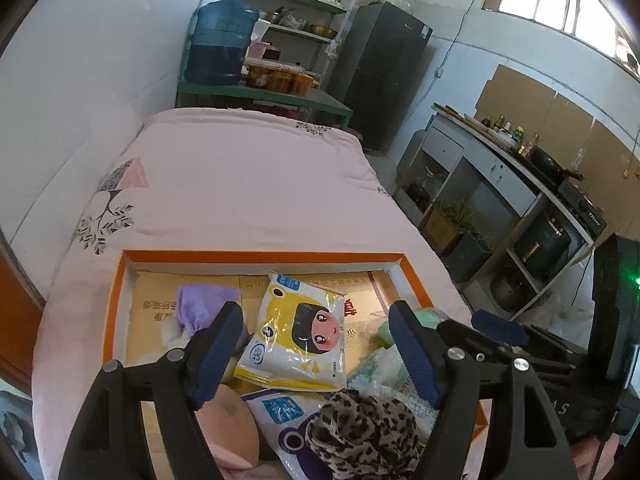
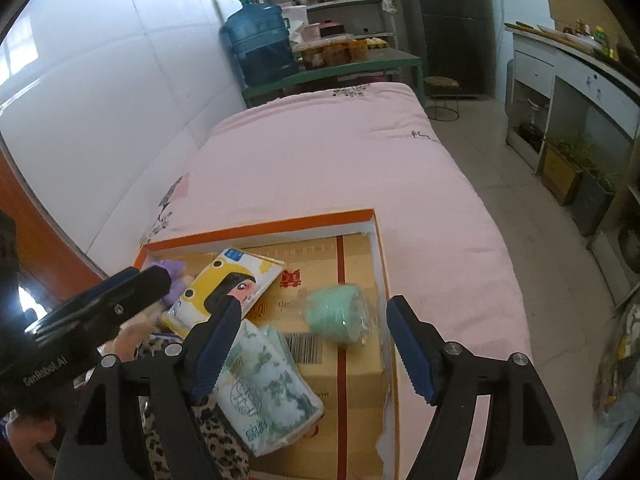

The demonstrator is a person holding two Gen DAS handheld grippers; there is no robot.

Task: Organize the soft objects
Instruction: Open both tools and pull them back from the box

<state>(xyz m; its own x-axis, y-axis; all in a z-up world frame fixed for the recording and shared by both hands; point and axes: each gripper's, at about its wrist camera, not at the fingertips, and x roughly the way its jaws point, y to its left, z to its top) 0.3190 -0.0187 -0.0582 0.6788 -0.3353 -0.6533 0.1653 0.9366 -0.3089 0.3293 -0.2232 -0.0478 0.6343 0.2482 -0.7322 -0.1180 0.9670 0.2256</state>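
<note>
1. You are holding the left gripper spread wide and empty above the yellow tissue pack in the orange tray.
2. Your right gripper is hanging released; the green roll lying between its fingers risks slipping in its slick wrap.

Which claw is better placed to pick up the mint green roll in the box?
Probably the right claw: open, with the mint green roll just ahead between its fingers. The left claw, also open, faces the yellow cartoon packet instead.
</note>
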